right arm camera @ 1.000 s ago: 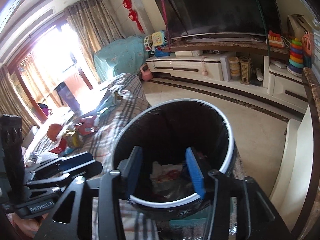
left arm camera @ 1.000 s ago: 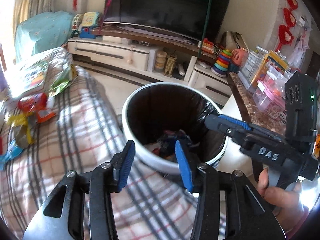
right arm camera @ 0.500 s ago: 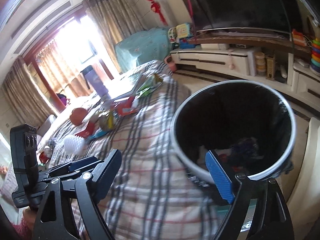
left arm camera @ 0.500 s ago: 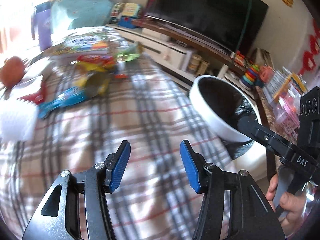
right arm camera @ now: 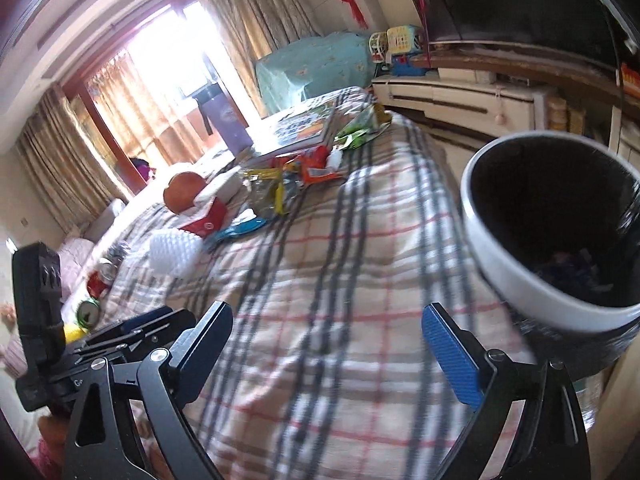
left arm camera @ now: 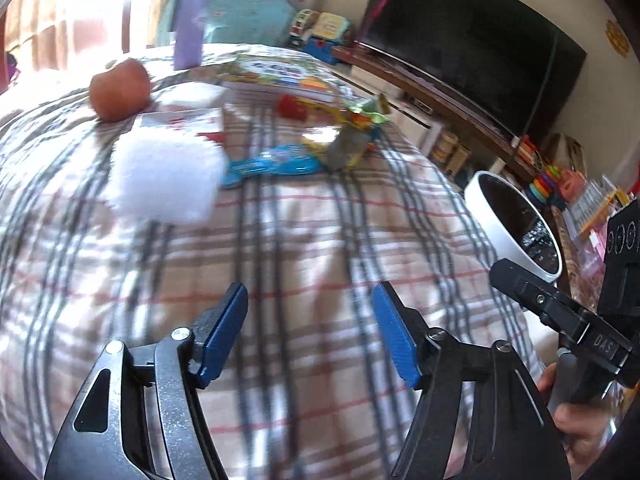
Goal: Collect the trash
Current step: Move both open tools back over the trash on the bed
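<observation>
We hold the left hand-held gripper [left arm camera: 310,334] above a plaid blanket [left arm camera: 304,240], its blue pads spread apart with nothing between them. The right hand-held gripper [right arm camera: 340,354] is released too, its jaws spread wide over the same blanket and gripping nothing.

The trash lies in a loose cluster toward the far end of the blanket, well apart from both grippers. Nearest to us in the left wrist view is a white foam lump [left arm camera: 166,182], blurred there; in the right wrist view it looks like a dimpled net sleeve [right arm camera: 176,250], though we cannot be sure. Just beside it lies a blue wrapper [left arm camera: 272,164], and past that a crumpled yellow and green pile of wrappers [left arm camera: 352,128]. A red and white carton [right arm camera: 208,218] sits next to a round orange-brown fruit [left arm camera: 120,90]. Farther back a picture book [left arm camera: 280,76] lies flat, with a purple bottle [left arm camera: 190,26] standing upright behind it.

The trash bin [right arm camera: 500,252], white-rimmed with a black liner, stands beside the blanket's edge on our right, close to the right gripper's blue pad. Some dark scraps [right arm camera: 572,268] show at its bottom. At the left margin of the right wrist view, two drink cans [right arm camera: 92,298] lie near the blanket's edge.
</observation>
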### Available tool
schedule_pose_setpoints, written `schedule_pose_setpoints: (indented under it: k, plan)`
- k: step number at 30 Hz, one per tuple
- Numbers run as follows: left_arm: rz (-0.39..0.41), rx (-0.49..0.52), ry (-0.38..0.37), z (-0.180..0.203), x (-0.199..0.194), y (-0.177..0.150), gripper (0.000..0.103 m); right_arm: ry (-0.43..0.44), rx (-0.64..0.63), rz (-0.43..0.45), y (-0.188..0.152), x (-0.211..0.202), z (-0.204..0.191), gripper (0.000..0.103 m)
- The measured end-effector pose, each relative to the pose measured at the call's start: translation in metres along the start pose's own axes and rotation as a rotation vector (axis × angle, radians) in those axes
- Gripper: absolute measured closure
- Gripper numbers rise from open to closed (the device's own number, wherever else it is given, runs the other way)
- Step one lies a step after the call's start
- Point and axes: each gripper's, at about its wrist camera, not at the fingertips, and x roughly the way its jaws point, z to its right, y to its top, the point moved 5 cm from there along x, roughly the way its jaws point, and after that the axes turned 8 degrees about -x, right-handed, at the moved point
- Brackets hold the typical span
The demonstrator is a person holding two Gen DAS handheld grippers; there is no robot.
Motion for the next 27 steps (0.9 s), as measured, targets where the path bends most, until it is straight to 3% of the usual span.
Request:
schedule_pose_setpoints:
  k: [10,19,27]
  plan:
    - [0.012,-0.096,0.056,-0.052,-0.011,-0.004,0.029,0.031,0.0,0.005,0.001,0.017,-0.023,0.006]
    - [0.012,-0.129,0.074,-0.069,-0.011,0.002,0.028,0.011,-0.032,-0.031,0.003,0.04,-0.036,0.006]
    - [0.03,-0.154,0.088,-0.078,-0.005,0.027,0.024,0.003,-0.052,-0.031,0.025,0.059,-0.04,0.006]
